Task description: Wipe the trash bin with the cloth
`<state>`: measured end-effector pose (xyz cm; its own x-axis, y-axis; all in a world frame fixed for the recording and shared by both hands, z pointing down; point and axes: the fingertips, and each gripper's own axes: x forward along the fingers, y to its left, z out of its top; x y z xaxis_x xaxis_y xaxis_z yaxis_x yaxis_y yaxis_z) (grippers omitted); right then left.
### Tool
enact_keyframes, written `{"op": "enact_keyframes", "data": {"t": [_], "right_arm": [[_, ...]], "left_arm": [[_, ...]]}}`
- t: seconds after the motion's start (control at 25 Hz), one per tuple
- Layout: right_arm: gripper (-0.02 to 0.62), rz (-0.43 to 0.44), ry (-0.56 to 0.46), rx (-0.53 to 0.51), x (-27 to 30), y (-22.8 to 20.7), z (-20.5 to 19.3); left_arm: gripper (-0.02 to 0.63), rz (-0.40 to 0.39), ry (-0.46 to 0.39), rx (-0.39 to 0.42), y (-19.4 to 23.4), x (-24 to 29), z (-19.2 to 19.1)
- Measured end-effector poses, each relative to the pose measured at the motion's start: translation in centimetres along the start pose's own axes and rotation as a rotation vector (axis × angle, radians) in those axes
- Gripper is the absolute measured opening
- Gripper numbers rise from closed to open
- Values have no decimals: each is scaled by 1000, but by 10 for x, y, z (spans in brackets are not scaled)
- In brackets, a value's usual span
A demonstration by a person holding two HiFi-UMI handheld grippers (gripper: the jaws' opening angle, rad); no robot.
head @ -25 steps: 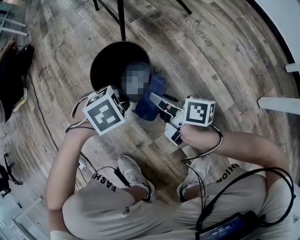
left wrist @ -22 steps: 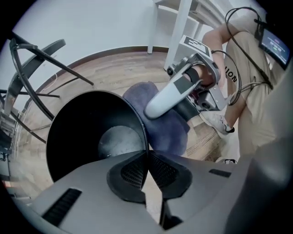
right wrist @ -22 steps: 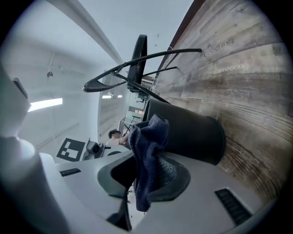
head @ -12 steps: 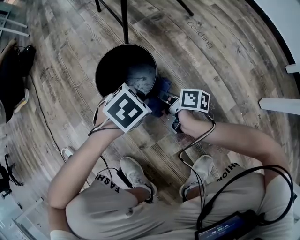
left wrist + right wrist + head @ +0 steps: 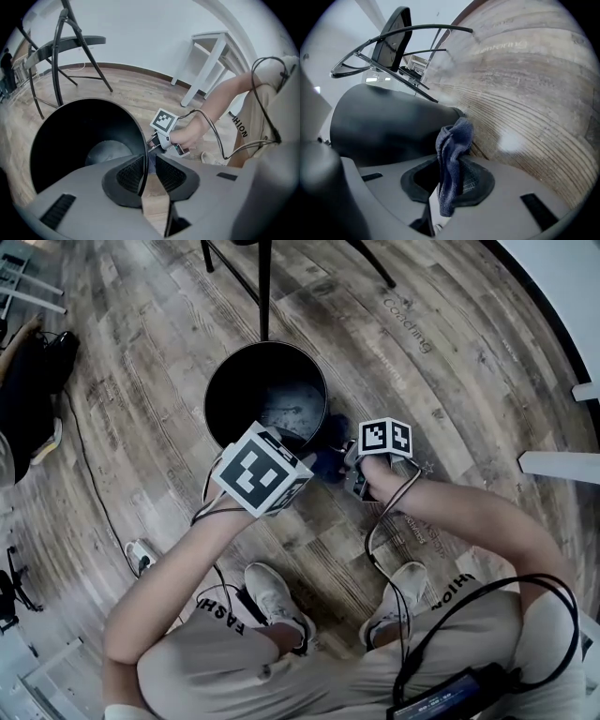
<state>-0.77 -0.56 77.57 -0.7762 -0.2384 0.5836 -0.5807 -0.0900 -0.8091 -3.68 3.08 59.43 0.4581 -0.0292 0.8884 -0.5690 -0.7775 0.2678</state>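
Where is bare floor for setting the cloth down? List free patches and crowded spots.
Free: wood floor right of the round black trash bin, up to the white furniture leg; also left of it, towards the black bag. Crowded: the bin's near side, around the dark blue cloth and white shoes; black chair legs behind.

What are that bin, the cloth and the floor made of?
Bin: thin black plastic or painted metal, smooth with a dull sheen; the look doesn't settle which.
Cloth: soft dark blue fabric, probably knitted or microfibre; it has a fine ribbed texture and droops in folds.
Floor: wood-look planks with visible grain and seams; real wood or laminate is unclear.
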Motion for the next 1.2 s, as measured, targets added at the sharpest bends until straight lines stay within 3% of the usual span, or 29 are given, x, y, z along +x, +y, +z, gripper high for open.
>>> {"op": "enact_keyframes", "data": {"t": [0.12, 0.24, 0.44, 0.72, 0.88, 1.2], "right_arm": [[63, -32, -7, -70, -25, 3, 10], [63, -32, -119, -256, -68, 34, 43], [63, 55, -353, -644, -136, 143, 81], [63, 172, -634, -1065, -210, 275, 70], [63, 207, -700, -1156, -231, 303, 54], [63, 196, -693, -1173, -229, 301, 46]], "left_arm": [[100, -2, -57, -18, -1, -16, 6], [100, 32, -227, -28, 1, -50, 33], [100, 183, -570, -32, 18, -113, 83], [98, 331, -792, 51, 12, -164, 103], [87, 347, -849, 52, 9, -176, 103], [75, 313, -849, 27, 4, -164, 96]]}}
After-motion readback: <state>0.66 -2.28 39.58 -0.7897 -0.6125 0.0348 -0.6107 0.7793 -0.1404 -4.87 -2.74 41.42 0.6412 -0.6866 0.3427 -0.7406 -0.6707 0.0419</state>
